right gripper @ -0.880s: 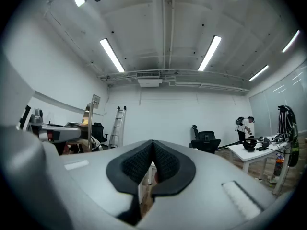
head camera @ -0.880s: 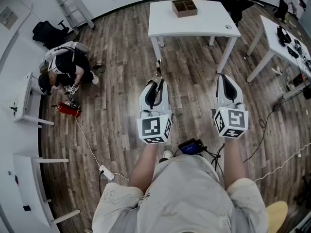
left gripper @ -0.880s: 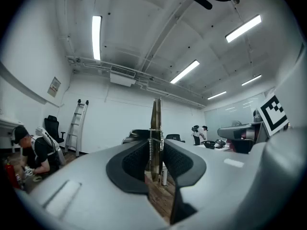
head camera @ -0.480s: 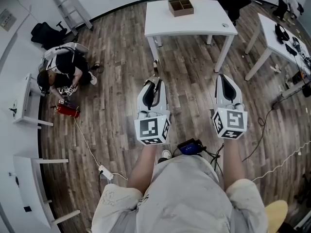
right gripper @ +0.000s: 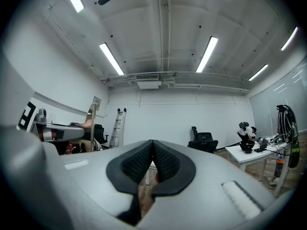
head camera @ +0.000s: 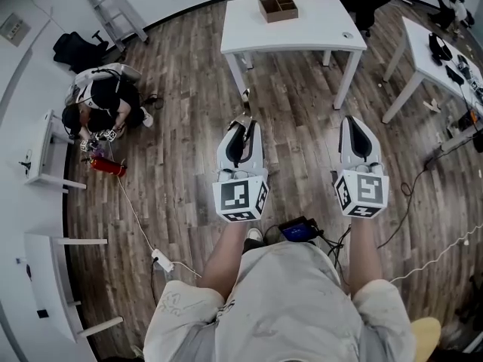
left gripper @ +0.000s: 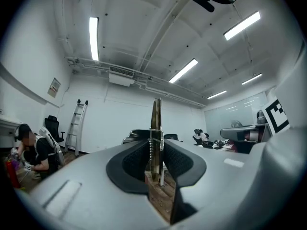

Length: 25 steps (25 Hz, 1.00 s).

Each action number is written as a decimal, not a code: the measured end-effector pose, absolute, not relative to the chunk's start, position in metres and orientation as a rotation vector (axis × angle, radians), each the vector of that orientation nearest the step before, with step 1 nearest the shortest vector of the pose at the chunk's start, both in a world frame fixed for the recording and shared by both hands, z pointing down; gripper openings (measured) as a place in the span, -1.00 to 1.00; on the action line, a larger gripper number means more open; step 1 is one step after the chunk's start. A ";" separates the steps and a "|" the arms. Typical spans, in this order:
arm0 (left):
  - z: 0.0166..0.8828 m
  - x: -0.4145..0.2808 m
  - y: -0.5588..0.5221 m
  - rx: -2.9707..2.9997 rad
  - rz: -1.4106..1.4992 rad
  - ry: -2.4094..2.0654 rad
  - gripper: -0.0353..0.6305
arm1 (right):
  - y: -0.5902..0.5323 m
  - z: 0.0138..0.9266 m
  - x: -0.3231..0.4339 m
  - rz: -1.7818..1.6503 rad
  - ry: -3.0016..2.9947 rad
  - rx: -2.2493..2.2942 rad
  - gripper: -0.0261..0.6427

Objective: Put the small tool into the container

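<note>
The sprung metal piece [left gripper: 156, 128] stands upright, pinched between the pads of the left tool [head camera: 241, 127], its thin tip poking out beyond them. The right tool [right gripper: 152, 147] has its jaws pressed together with nothing in them.

The divided wooden container [head camera: 278, 7] sits at the far edge of the white bench [head camera: 302, 35], well apart from the person, who stands out on the plank floor. I'd judge this to be the carrying step. Next, the person needs to walk up to the bench, bring the left tool over a compartment, lower it and let the jaws part.

No brand shows. Each cube [head camera: 240, 198] bears only black-and-white square markers, and the wall notice [left gripper: 53, 87] is too small to read.
</note>
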<state>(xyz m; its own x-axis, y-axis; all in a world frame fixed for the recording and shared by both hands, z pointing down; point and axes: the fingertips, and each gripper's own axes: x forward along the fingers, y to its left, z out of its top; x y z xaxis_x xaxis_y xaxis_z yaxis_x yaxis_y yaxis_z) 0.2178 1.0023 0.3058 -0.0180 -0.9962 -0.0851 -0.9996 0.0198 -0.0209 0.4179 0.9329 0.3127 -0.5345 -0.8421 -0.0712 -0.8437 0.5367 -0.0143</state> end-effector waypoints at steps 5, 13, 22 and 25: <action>0.314 0.260 0.991 -2.121 0.075 2.215 -0.58 | 0.921 0.329 0.465 0.003 2.707 -1.456 -0.91; 0.318 0.281 0.977 -2.115 0.075 2.209 -0.58 | 0.906 0.338 0.490 -0.010 2.692 -1.464 -0.91; 0.324 0.230 0.911 -2.147 0.078 2.185 -0.58 | 0.845 0.341 0.438 0.013 2.693 -1.501 -0.91; 0.324 0.208 0.880 -2.161 0.081 2.176 -0.58 | 0.816 0.340 0.414 0.019 2.696 -1.512 -0.91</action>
